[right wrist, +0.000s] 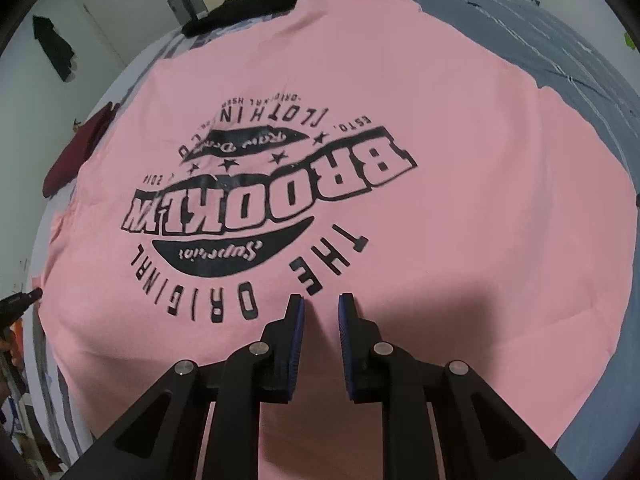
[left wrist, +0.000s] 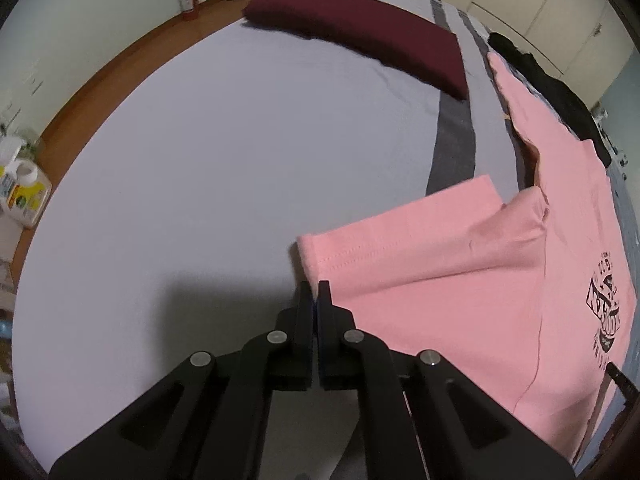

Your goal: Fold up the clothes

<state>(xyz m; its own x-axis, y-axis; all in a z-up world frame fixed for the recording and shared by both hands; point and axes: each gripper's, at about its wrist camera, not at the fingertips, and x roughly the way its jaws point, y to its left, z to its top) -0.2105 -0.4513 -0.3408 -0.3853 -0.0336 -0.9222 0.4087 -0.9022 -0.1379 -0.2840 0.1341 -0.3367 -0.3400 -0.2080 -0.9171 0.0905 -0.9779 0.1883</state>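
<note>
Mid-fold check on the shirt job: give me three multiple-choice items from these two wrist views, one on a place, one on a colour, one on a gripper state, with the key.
1. Where does the maroon cloth lie?
A. On the far side of the bed
B. On the floor
C. On top of the shirt's print

2. What colour is the T-shirt being folded?
A. White
B. Pink
C. Green

3. How do the right gripper jaws stand?
A. Clamped on a sleeve
B. Pressed flat together
C. Slightly apart with nothing between the pads

Key:
1 A, it lies on the light sheet well beyond the sleeve.
2 B, pink fabric with a black print fills the right wrist view.
3 C, a gap shows between the blue pads above the shirt.
</note>
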